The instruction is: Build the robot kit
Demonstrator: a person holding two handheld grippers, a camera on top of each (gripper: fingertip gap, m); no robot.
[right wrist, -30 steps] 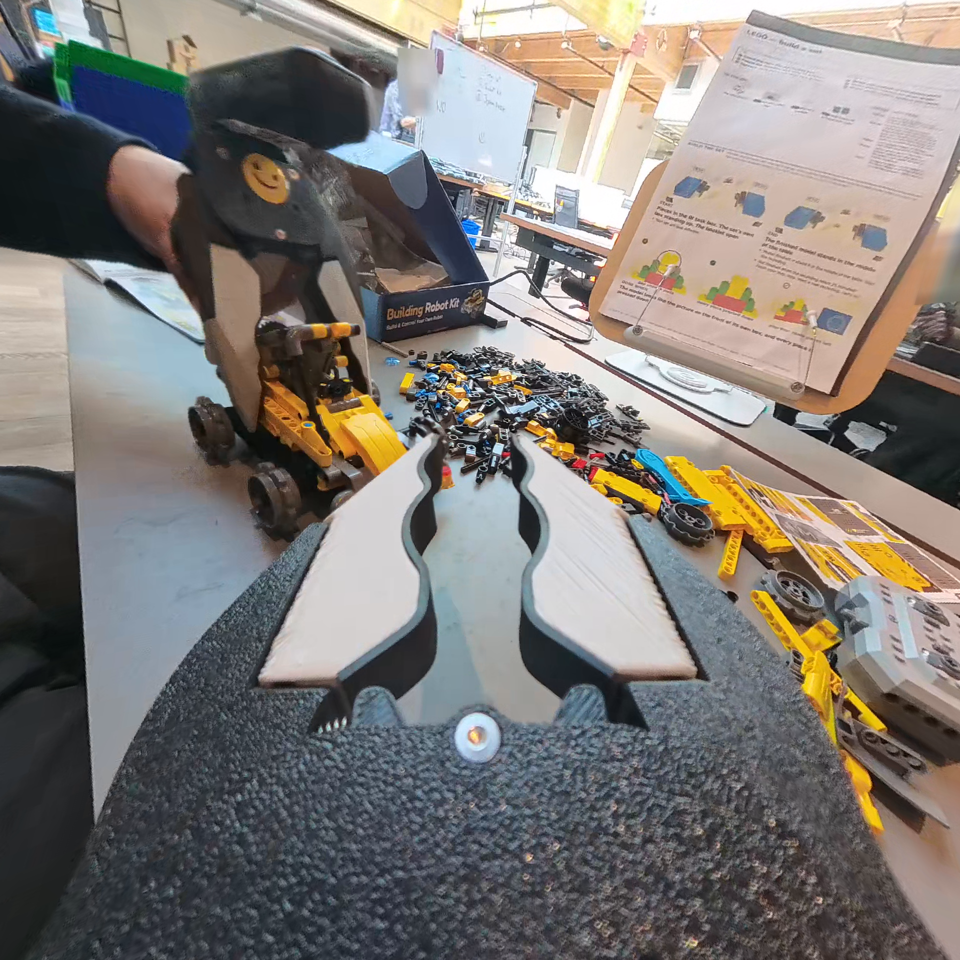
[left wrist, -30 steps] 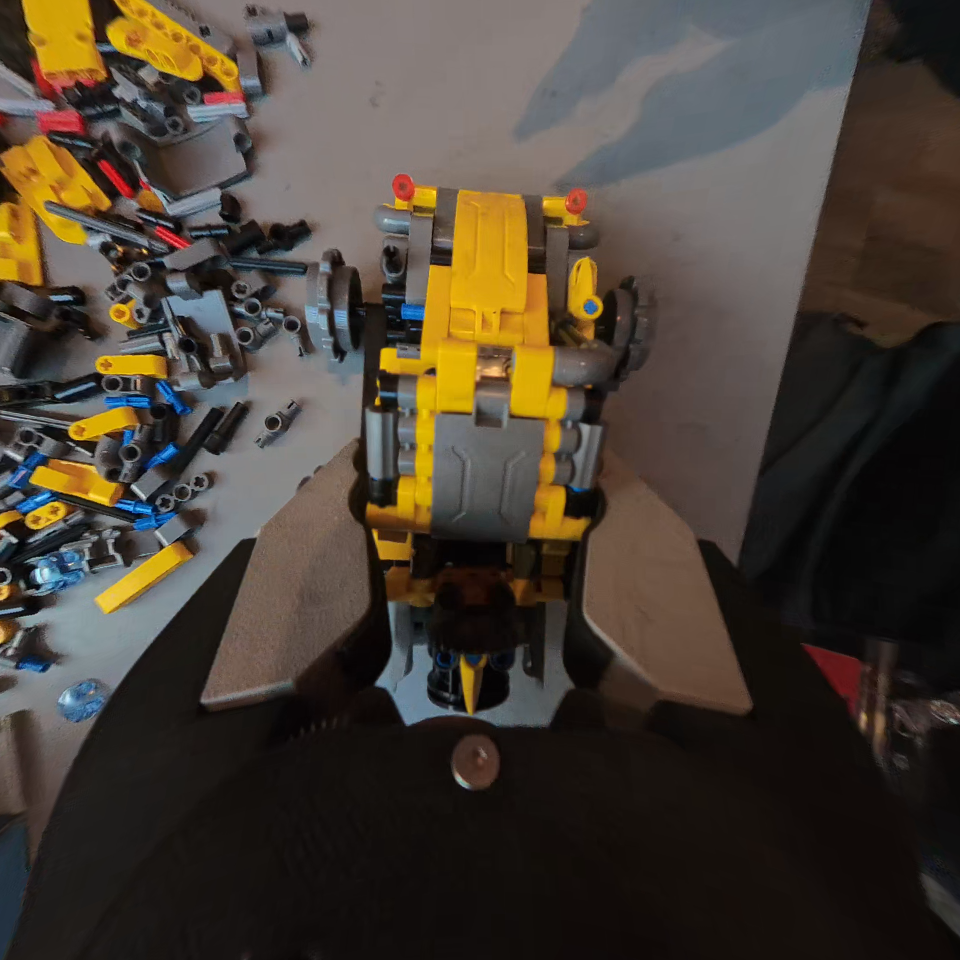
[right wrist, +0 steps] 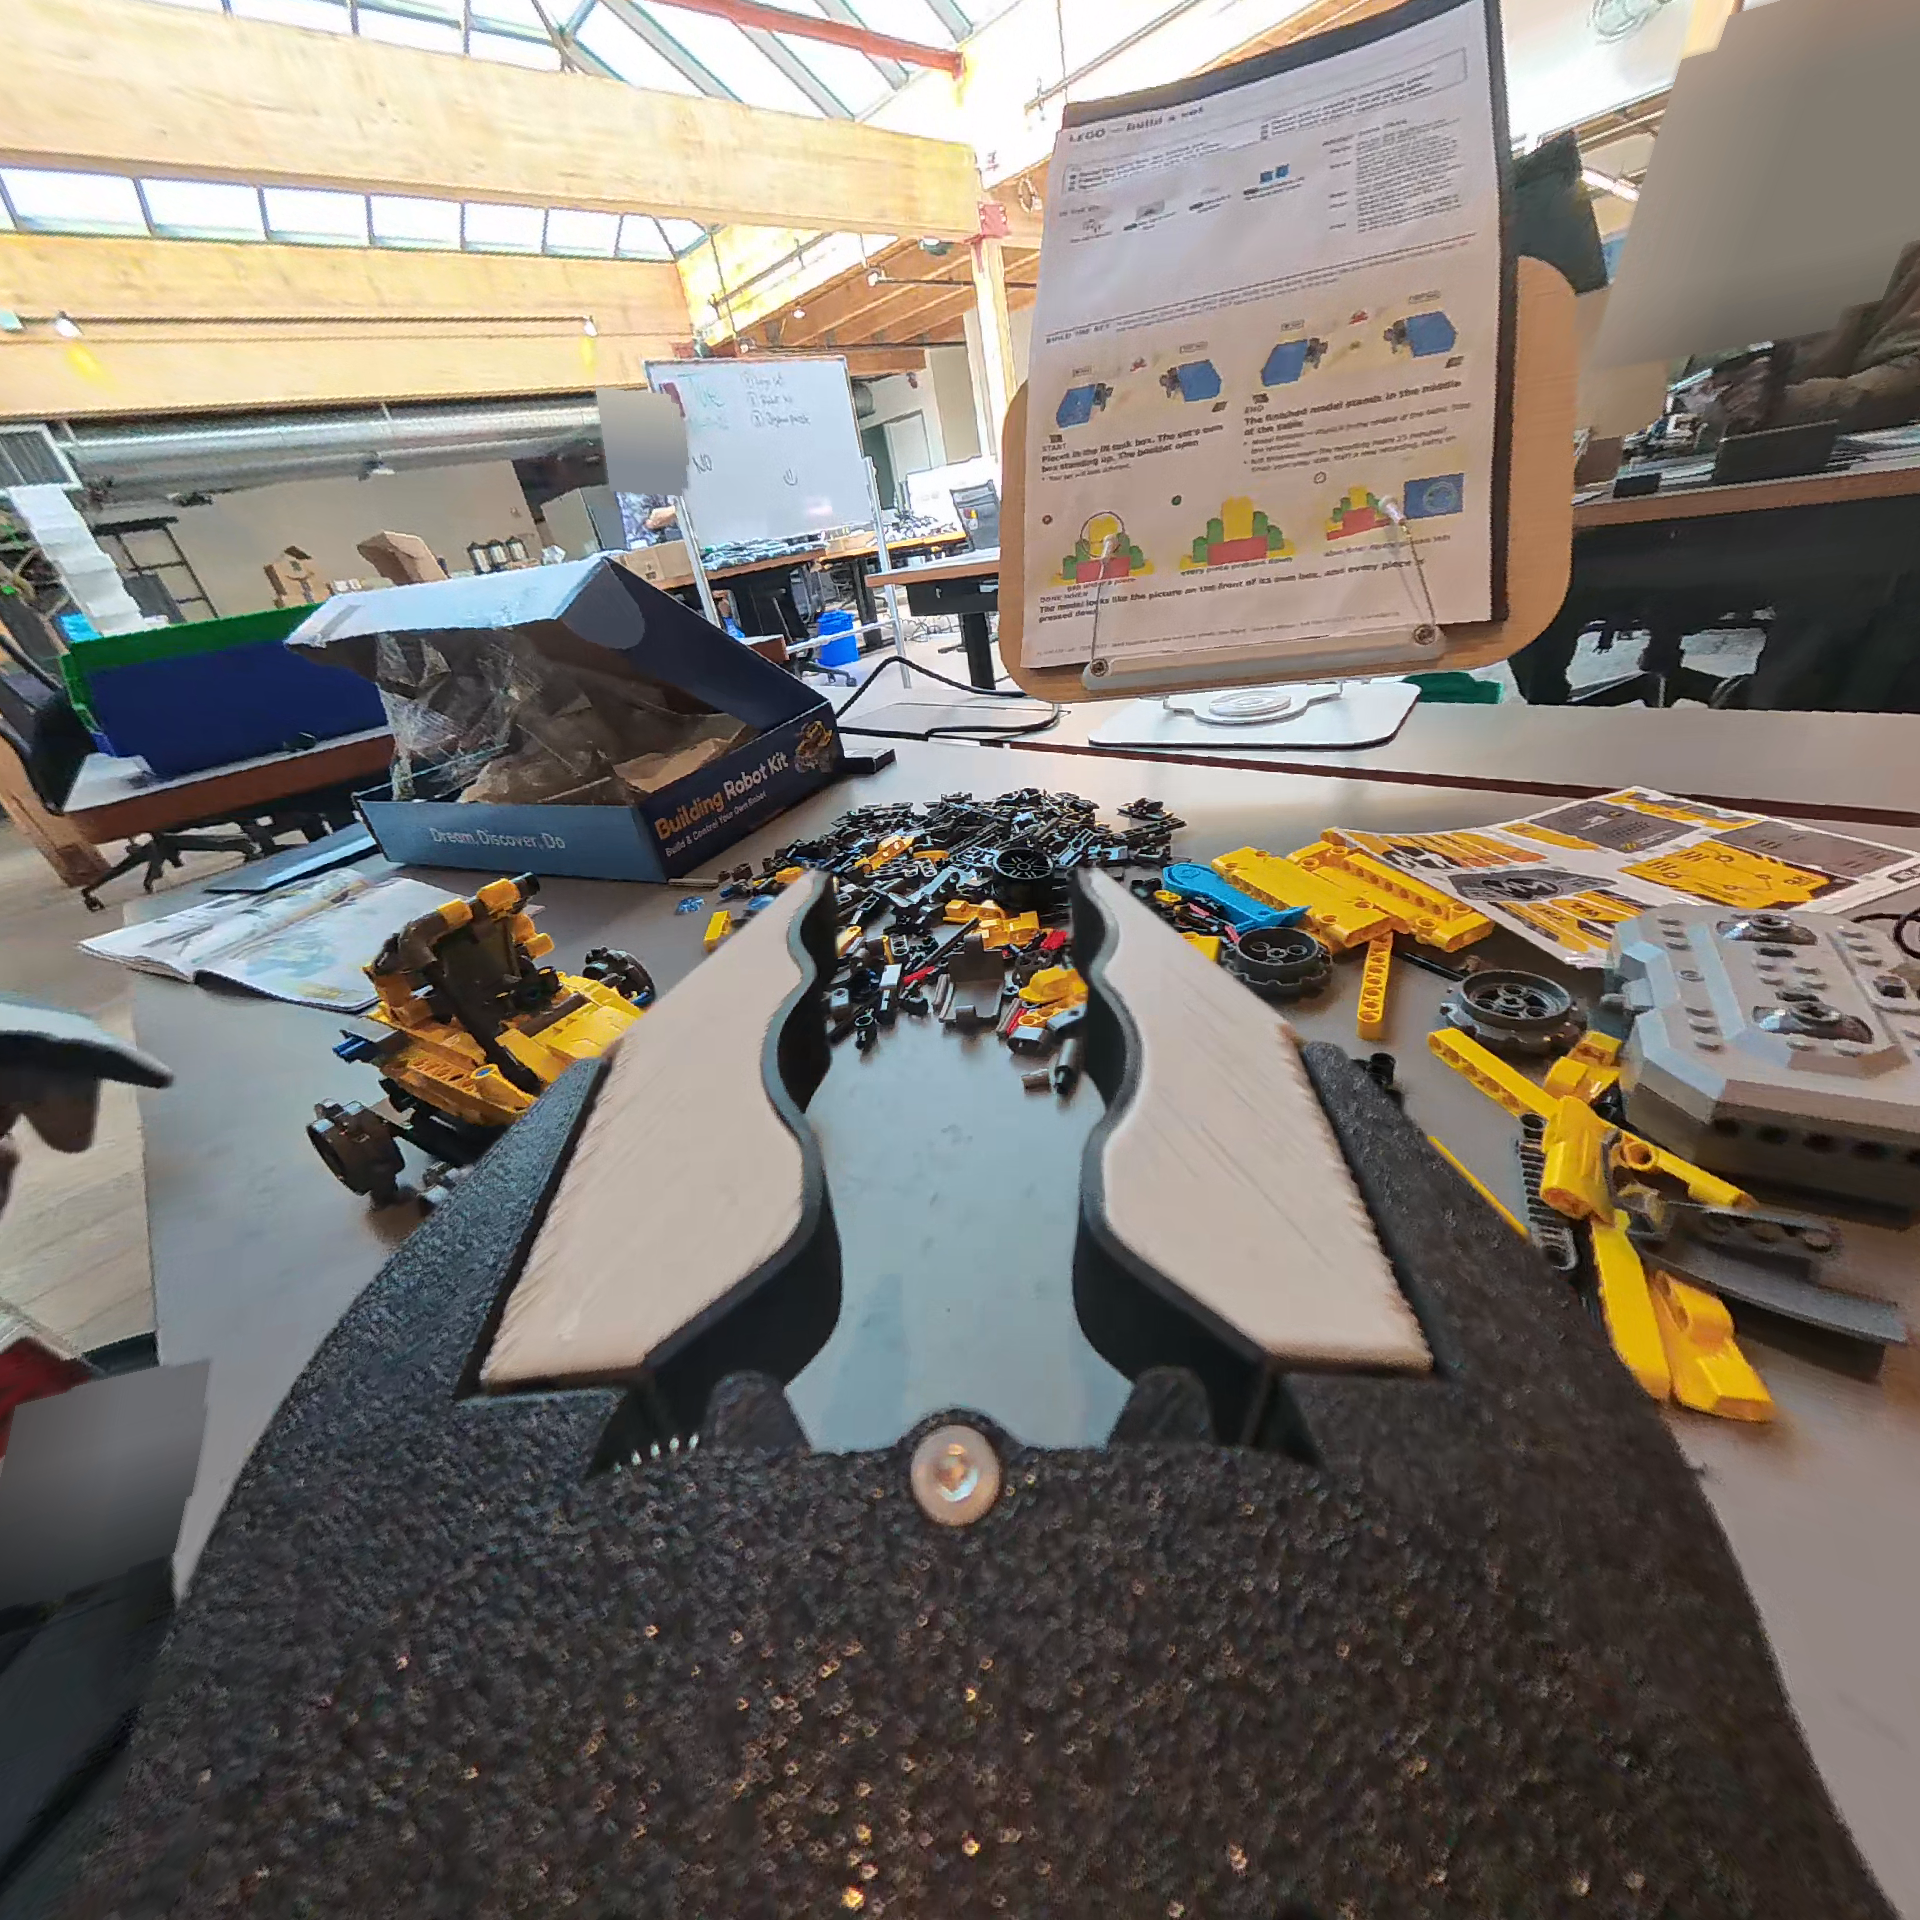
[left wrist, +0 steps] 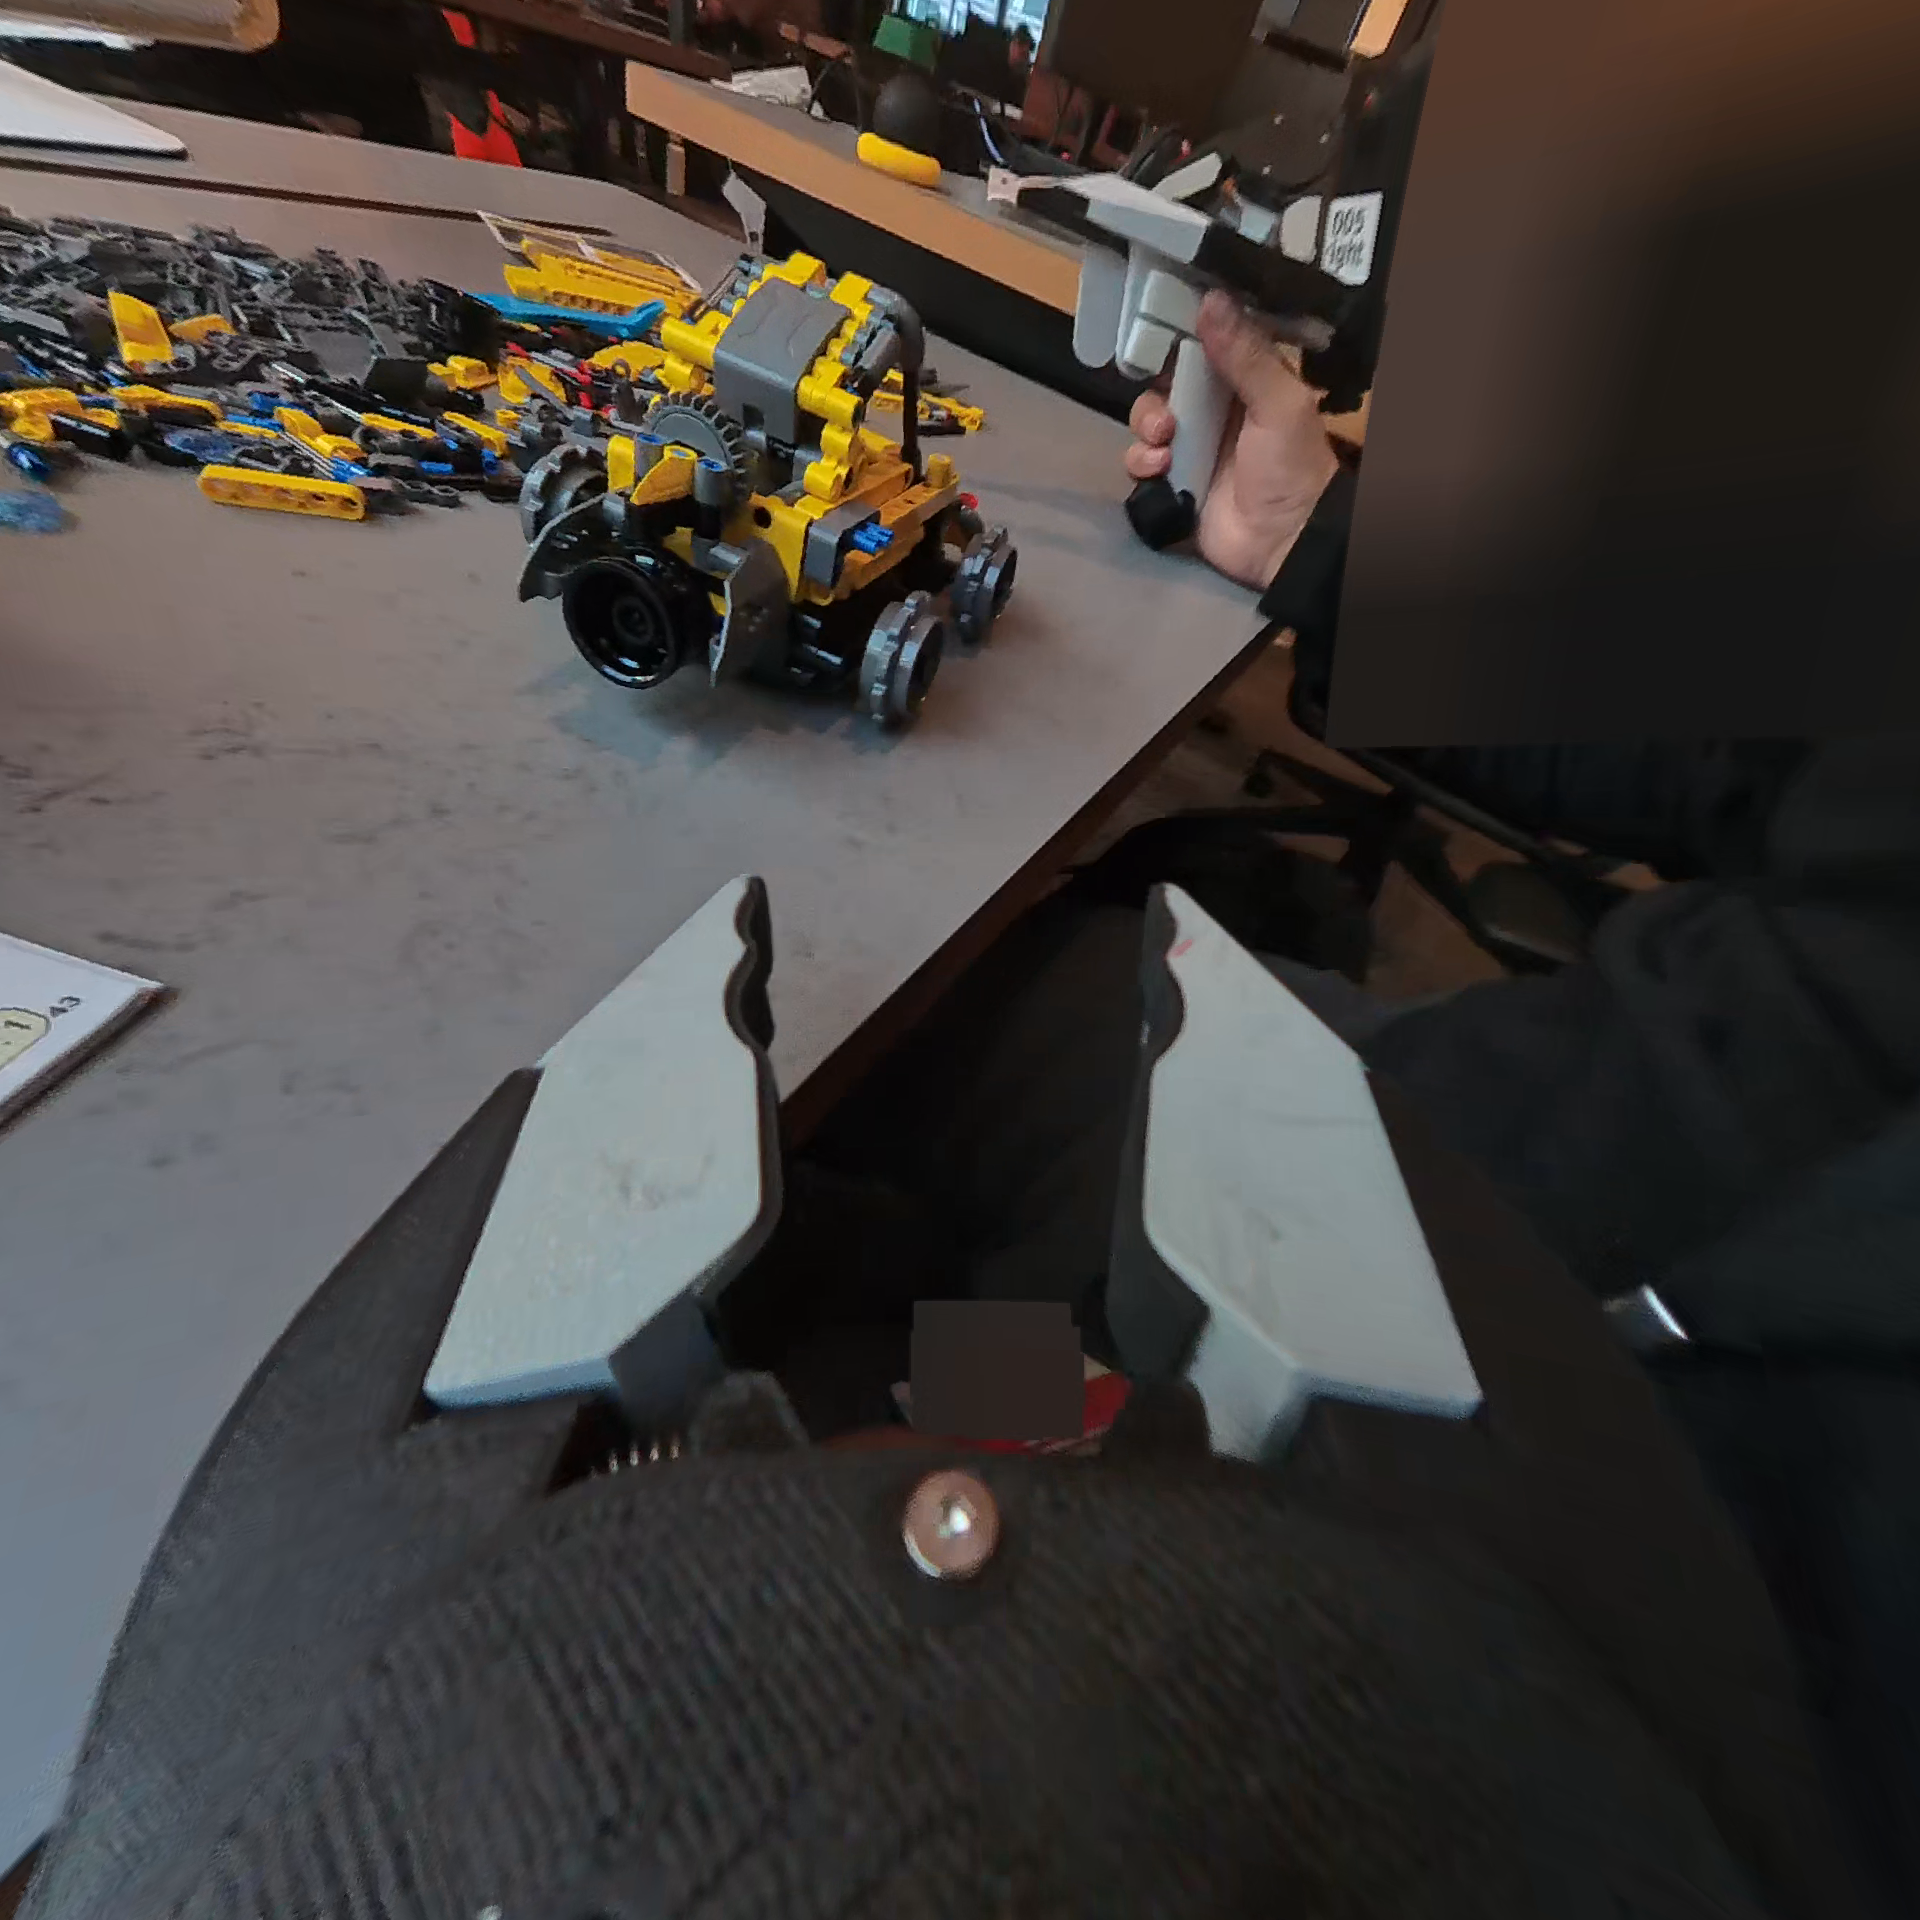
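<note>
A yellow and grey brick-built vehicle [left wrist: 758,499] stands on its wheels on the grey table [left wrist: 312,831], near the table's edge. It also shows in the right wrist view [right wrist: 468,1029], left of my right gripper. My left gripper [left wrist: 956,914] is open and empty, pulled back over the table edge, well short of the vehicle. My right gripper [right wrist: 951,894] is open and empty, held above the table and facing a pile of loose parts [right wrist: 966,904]. In the left wrist view a hand holds the right gripper's handle [left wrist: 1195,416] past the vehicle.
An open blue kit box [right wrist: 582,748] stands at the back left. An instruction sheet on a stand [right wrist: 1268,343] is at the back. A grey hub block [right wrist: 1787,1049], yellow beams [right wrist: 1340,894], loose wheels and a sticker sheet lie right. A booklet [right wrist: 270,935] lies left. The gap from one gripper's tips to the other's is roughly 35 centimetres.
My left gripper has let go of the vehicle and drawn back off the table edge. The vehicle now stands free. My right gripper has opened wider and tilted up.
</note>
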